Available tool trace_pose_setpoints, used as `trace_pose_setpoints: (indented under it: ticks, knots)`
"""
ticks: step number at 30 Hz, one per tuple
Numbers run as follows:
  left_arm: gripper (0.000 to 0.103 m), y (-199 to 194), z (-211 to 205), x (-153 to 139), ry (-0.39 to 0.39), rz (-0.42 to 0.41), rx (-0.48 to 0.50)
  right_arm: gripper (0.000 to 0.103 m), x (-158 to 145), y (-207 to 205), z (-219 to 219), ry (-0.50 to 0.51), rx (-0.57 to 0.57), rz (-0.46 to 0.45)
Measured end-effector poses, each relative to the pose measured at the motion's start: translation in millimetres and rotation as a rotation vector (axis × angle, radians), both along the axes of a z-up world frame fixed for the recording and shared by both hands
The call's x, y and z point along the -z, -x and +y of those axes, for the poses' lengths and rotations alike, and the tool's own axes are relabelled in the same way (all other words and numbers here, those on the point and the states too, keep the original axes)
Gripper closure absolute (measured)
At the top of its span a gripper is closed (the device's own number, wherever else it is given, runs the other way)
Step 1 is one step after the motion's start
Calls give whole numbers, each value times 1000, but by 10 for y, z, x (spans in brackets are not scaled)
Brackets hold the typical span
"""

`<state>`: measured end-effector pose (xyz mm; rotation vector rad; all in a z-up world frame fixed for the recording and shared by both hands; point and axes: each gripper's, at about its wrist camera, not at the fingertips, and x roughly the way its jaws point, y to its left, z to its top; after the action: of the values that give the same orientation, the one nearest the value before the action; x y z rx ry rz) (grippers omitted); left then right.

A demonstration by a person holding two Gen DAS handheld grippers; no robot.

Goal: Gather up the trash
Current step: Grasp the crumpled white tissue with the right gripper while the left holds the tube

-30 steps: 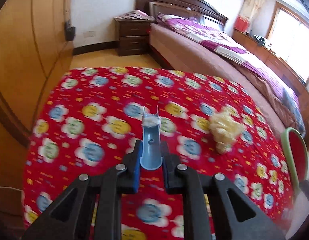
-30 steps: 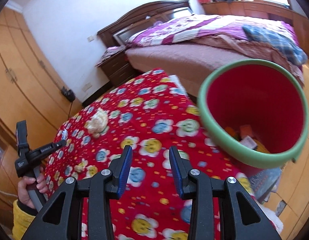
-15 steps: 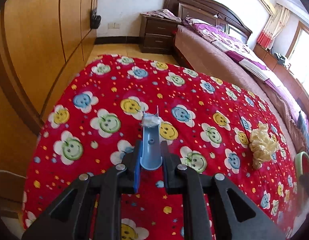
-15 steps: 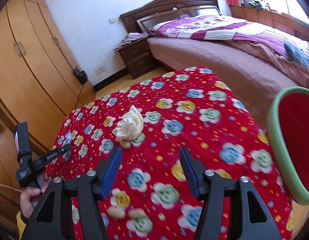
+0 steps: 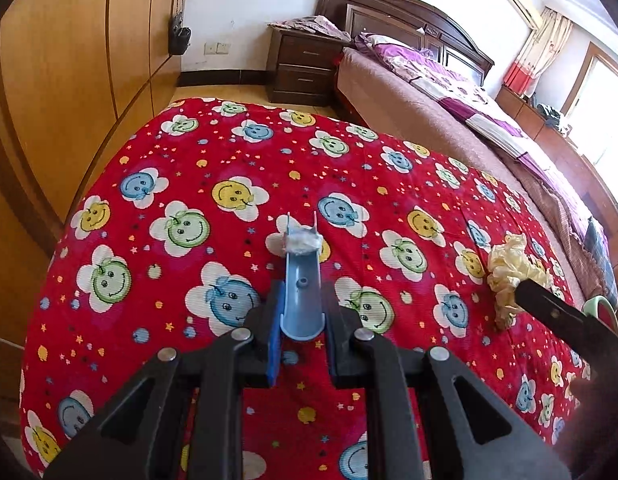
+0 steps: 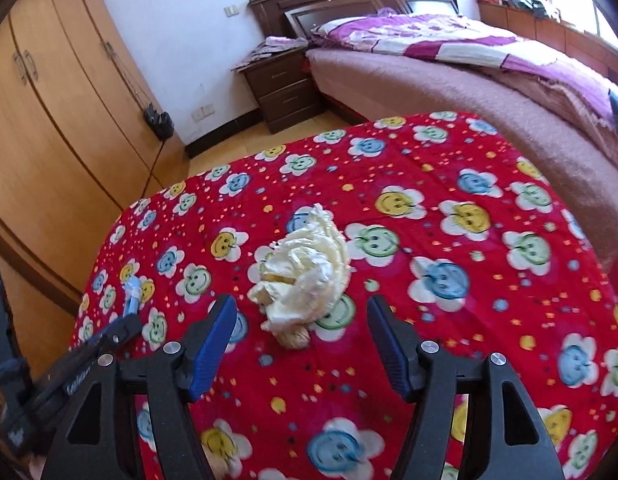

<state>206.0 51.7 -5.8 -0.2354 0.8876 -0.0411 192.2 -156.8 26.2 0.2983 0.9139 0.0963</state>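
While my left gripper [image 5: 299, 332] pinched a blue plastic piece [image 5: 301, 280], my right gripper [image 6: 301, 340] stood wide and empty over the crumpled cream wrapper [image 6: 305, 272] on the red cloth [image 6: 429, 200].

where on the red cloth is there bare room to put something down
Most of the red cloth is bare: the far half toward the bed and the stretch beside the wardrobe. It is crowded near the crumpled cream wad, where the open right claw hangs, and around the left claw with its blue piece.
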Motion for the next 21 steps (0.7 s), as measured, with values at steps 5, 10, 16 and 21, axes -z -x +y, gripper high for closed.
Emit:
trace_pose_setpoints:
  ticks: [5, 10, 16, 21]
  knots:
    - [86, 8, -23, 1, -12, -7, 8, 51, 100, -115, -17, -15, 36, 30]
    - [86, 36, -69, 9, -13, -11, 16, 72, 122, -142, -32, -15, 16, 37]
    - [86, 49, -44, 3, -8, -19, 14, 74, -61, 15, -66, -32, -6, -18]
    - [86, 89, -28, 2, -7, -26, 13, 75, -270, 289, -157, -70, -5, -75]
